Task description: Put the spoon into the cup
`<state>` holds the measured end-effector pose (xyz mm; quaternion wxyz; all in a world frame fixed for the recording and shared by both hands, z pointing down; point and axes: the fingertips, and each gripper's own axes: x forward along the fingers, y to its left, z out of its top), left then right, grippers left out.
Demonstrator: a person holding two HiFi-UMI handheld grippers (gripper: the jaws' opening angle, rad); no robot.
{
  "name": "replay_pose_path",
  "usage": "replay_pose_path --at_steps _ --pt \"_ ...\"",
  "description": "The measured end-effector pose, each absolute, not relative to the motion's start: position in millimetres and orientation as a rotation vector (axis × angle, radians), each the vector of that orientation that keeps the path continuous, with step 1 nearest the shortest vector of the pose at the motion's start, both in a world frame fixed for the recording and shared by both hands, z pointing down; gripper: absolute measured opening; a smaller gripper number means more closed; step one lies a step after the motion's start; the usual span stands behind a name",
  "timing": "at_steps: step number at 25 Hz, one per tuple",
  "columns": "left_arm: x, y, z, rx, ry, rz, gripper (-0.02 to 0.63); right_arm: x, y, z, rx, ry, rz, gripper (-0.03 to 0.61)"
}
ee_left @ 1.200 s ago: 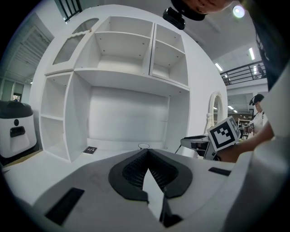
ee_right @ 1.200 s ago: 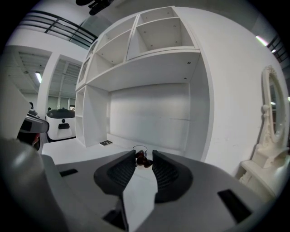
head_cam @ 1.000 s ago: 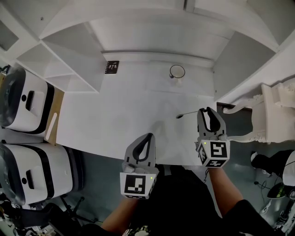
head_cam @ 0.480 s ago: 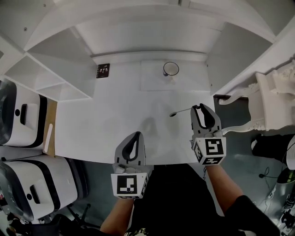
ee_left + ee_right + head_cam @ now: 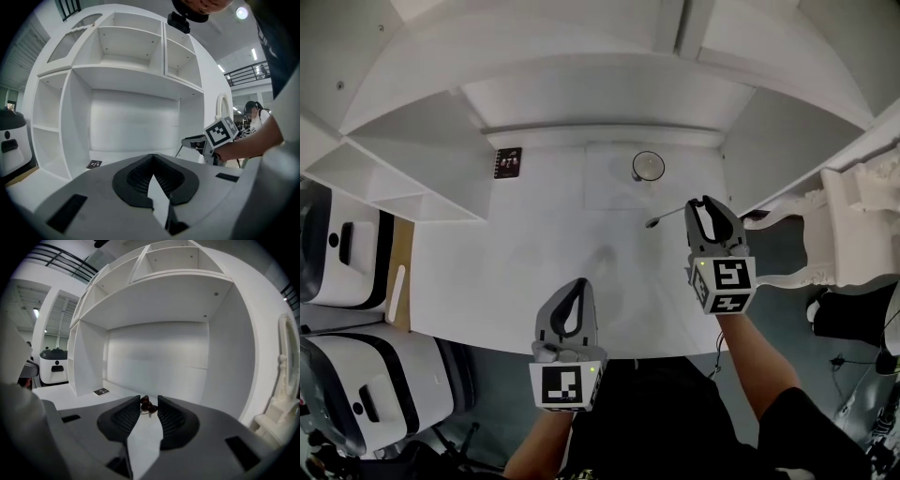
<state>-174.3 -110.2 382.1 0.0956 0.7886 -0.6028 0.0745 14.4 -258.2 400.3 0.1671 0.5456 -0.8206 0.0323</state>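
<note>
A round cup (image 5: 648, 166) stands on the white table (image 5: 534, 253) near the back wall. My right gripper (image 5: 702, 202) hovers to the right of the cup and nearer to me, shut on the handle of a thin spoon (image 5: 667, 217). The spoon's bowl sticks out to the left, short of the cup. In the right gripper view a dark bit of the spoon (image 5: 147, 405) shows between the jaw tips. My left gripper (image 5: 578, 285) hangs over the table's near part with its fingertips touching and nothing in them. The left gripper (image 5: 152, 158) is well away from the cup.
A small black marker card (image 5: 508, 161) lies at the table's back left. White shelving (image 5: 422, 178) surrounds the table at the back and both sides. Two white machines (image 5: 337, 244) stand on the left, and an ornate white chair (image 5: 853, 216) on the right.
My right gripper has carried the spoon further from me, so its bowl is now closer to the cup. The left gripper has shifted a little over the table's near part, still shut.
</note>
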Motion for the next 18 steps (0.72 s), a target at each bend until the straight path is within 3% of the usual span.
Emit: replay_pose_path --at_steps 10,18 --pt "-167.3 -125.9 379.6 2.304 -1.782 0.235 0.008 15.7 -350.9 386.8 1.693 -2.319 0.074 0.17" --pt "-176.2 -132.2 369.0 2.274 -1.845 0.242 0.008 19.2 -387.2 424.4 1.669 -2.227 0.075 0.17"
